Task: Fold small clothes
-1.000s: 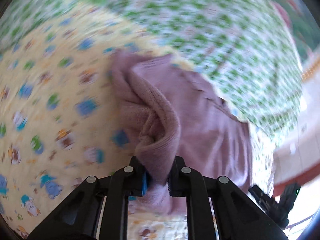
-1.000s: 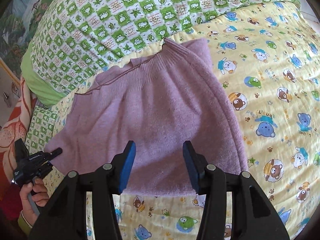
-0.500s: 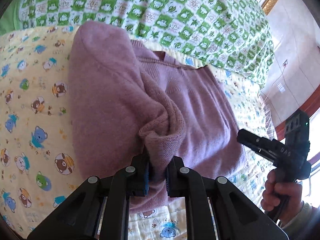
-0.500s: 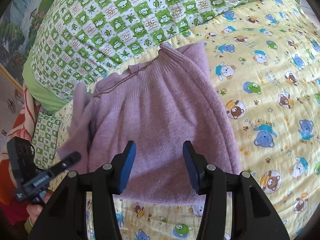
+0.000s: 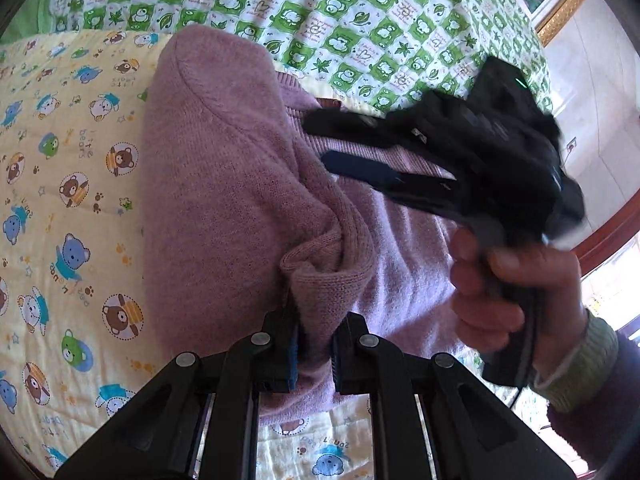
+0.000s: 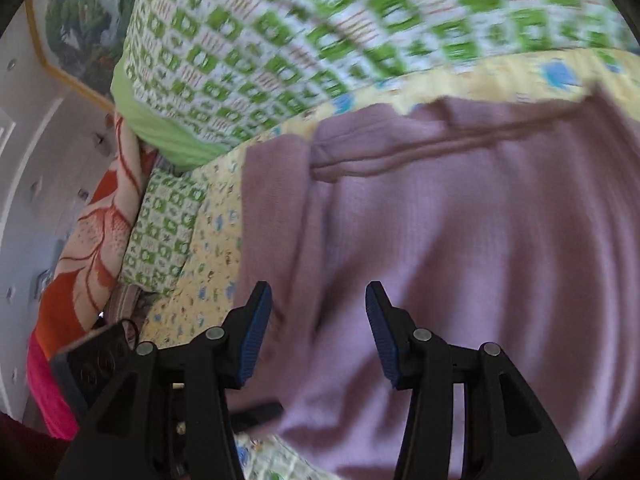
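Observation:
A mauve knit sweater (image 5: 224, 184) lies on a yellow bear-print quilt (image 5: 60, 208). My left gripper (image 5: 314, 354) is shut on a bunched fold of the sweater, held over the garment's body. My right gripper (image 6: 318, 332) is open and empty, low over the sweater (image 6: 460, 248) near its left side. In the left wrist view the right gripper (image 5: 352, 146) hovers over the sweater's collar area, held by a hand (image 5: 504, 284). The right wrist view is motion-blurred.
A green-and-white checked quilt (image 5: 360, 4) lies beyond the sweater. An orange floral cloth (image 6: 92, 240) and a pink item (image 6: 44, 392) lie at the bed's left edge. A framed picture (image 6: 76, 28) hangs on the wall.
My right gripper has swung in over the sweater, close above it. My left gripper still holds the fold and has carried it a little further across the garment.

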`<state>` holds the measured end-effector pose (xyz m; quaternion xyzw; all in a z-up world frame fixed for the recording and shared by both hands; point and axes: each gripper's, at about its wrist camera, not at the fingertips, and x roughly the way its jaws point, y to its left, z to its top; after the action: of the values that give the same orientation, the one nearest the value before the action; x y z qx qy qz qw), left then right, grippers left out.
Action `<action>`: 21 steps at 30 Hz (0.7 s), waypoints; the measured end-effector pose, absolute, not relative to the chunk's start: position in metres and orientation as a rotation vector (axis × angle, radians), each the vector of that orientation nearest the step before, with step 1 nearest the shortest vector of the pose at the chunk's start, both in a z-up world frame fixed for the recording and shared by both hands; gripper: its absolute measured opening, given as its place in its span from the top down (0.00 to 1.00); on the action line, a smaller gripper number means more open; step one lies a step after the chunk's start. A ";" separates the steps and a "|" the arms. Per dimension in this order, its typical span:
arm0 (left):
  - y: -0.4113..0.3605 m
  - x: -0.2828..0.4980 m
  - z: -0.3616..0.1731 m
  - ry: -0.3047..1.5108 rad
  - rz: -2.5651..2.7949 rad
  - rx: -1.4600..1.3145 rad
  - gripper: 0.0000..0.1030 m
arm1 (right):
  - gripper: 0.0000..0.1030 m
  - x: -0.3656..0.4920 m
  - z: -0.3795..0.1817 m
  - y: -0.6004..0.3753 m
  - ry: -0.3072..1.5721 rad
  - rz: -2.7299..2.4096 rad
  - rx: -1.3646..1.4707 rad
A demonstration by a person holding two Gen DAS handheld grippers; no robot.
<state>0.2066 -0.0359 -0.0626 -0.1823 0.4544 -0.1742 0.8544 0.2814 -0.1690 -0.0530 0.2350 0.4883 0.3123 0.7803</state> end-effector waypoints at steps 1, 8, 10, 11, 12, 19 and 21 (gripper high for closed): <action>-0.036 0.206 -0.063 0.955 -0.366 -0.383 0.90 | 0.51 0.292 -0.056 -0.160 1.066 0.704 0.521; -0.037 0.209 -0.066 0.963 -0.362 -0.393 0.90 | 0.52 0.354 -0.081 -0.117 1.144 0.774 0.622; -0.037 0.211 -0.065 0.963 -0.361 -0.393 0.90 | 0.69 0.365 -0.082 -0.108 1.152 0.774 0.616; -0.037 0.211 -0.063 0.963 -0.364 -0.395 0.90 | 0.84 0.368 -0.080 -0.106 1.154 0.765 0.603; -0.037 0.211 -0.060 0.961 -0.370 -0.399 0.90 | 0.84 0.368 -0.076 -0.104 1.156 0.753 0.589; -0.066 0.209 -0.028 0.929 -0.510 -0.412 0.90 | 0.86 0.347 -0.018 -0.145 1.017 0.764 0.573; -0.084 0.209 -0.021 0.925 -0.582 -0.419 0.90 | 0.86 0.337 0.002 -0.176 0.971 0.740 0.575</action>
<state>0.2093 -0.0842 -0.0211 -0.1978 0.4365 -0.2745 0.8337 0.3372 -0.1762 0.0016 0.2660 0.4496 0.3424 0.7810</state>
